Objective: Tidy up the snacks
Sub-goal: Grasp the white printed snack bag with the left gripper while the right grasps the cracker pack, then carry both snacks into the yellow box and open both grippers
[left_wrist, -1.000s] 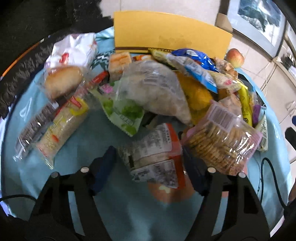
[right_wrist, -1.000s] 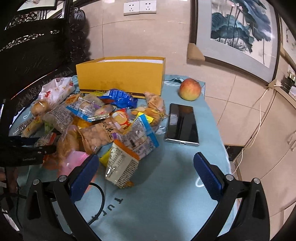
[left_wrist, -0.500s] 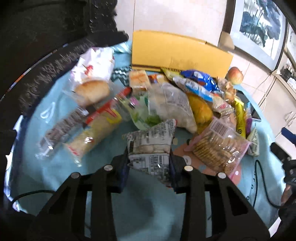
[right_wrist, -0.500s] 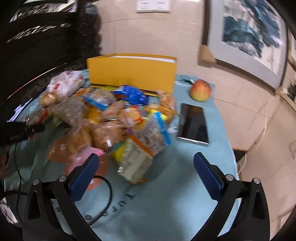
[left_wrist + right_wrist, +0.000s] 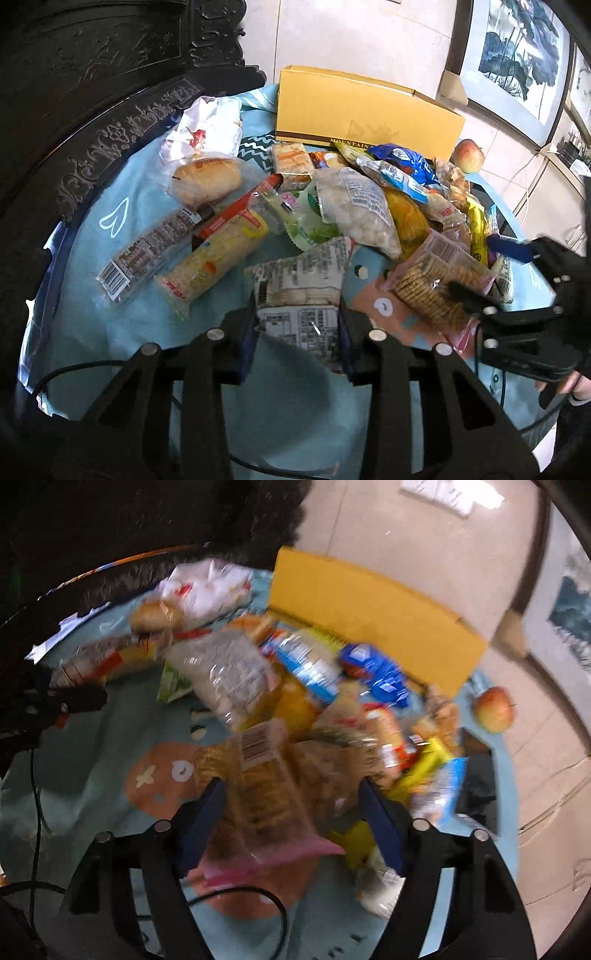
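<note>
Left gripper (image 5: 297,332) clamps grey printed wafer packet (image 5: 299,291); right gripper (image 5: 291,812) closing around clear pink-edged cracker bag (image 5: 258,786).

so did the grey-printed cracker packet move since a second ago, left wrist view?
Yes. The grey-printed cracker packet has left the orange patch on the cloth; it now sits clamped in the left gripper, raised above the blue tablecloth.
</note>
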`<action>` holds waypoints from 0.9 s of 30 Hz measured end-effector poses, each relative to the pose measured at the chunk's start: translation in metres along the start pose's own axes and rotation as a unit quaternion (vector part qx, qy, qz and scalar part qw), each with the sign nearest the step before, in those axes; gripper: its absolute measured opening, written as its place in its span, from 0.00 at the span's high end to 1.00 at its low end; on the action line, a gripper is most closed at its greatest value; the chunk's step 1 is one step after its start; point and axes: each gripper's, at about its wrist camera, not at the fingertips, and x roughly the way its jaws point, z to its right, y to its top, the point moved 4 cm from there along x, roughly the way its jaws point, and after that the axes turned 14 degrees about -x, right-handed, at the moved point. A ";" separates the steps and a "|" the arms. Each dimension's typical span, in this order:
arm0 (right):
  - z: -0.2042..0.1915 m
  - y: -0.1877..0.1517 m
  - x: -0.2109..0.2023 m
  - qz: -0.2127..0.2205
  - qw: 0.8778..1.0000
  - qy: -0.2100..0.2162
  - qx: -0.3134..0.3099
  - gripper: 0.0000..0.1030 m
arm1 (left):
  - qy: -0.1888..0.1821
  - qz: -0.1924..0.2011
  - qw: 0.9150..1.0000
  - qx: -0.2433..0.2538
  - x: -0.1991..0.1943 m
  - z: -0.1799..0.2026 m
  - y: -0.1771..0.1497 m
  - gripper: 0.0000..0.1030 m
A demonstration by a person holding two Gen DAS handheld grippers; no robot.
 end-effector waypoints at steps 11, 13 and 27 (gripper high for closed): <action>-0.017 -0.001 -0.002 0.007 0.997 0.074 0.023 0.50 | -0.005 -0.007 1.000 0.007 0.001 0.004 -0.003 0.64; -0.007 -0.004 -0.019 0.025 0.995 0.080 0.044 0.50 | -0.006 -0.005 1.000 0.007 -0.001 0.005 -0.001 0.64; 0.096 0.035 -0.141 0.113 0.992 -0.012 0.062 0.50 | -0.051 0.051 0.989 0.129 -0.063 0.097 0.064 0.64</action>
